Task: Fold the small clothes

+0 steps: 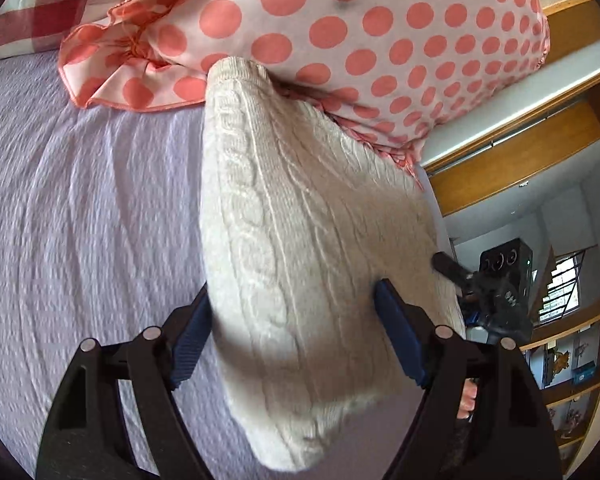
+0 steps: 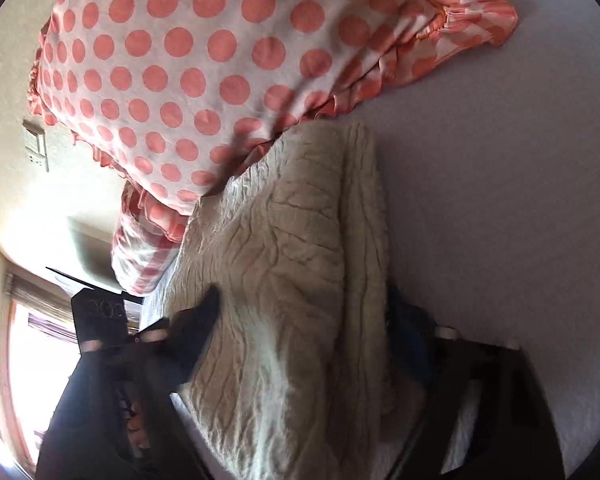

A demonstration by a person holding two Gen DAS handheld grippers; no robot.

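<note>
While we work at the bed, the cream cable-knit sweater is bunched into a thick bundle, one end against the polka-dot pillow and the near end between our tools. The left gripper has its jaws spread wide on either side of the bundle, its blue pads pressing the knit without pinching it shut. The right gripper is blurred and half hidden by fabric, so we cannot tell how its jaws stand. We judge the fold well along: layers are doubled over, though edges remain uneven and need squaring.
</note>
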